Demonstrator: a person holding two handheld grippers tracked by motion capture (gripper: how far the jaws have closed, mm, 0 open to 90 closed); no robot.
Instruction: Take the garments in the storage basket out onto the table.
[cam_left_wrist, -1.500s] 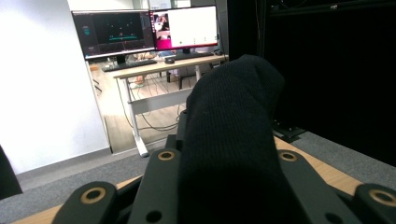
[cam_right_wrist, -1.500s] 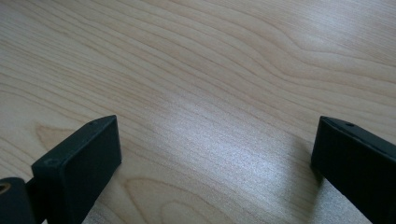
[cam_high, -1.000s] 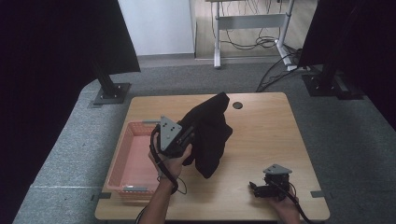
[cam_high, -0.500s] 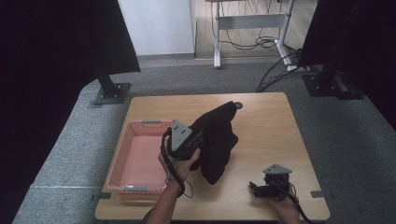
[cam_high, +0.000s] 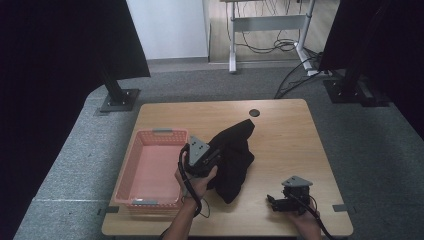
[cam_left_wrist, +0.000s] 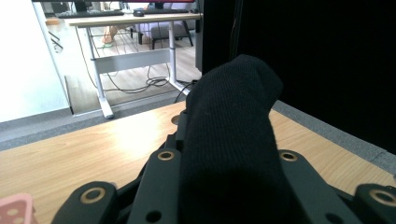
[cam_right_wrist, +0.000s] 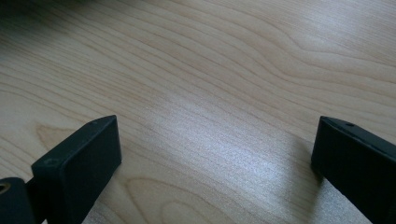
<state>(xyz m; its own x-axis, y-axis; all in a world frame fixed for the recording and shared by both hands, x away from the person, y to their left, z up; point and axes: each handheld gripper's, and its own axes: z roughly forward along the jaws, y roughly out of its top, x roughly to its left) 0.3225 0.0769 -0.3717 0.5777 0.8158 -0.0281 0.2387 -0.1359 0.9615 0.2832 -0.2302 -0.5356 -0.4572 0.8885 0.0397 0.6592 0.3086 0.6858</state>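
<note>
At the left, beside the pink plastic basket (cam_high: 150, 170) with its lattice walls, I am holding my left gripper (cam_high: 212, 159) low over the table (cam_high: 280, 130), its jaws clamped on a soft black knit cloth (cam_high: 235, 157) that is draping limply onto the wood. At the right, my right gripper (cam_high: 275, 202) is resting on the smooth grained tabletop near the front edge, jaws wide apart with bare wood between them.
</note>
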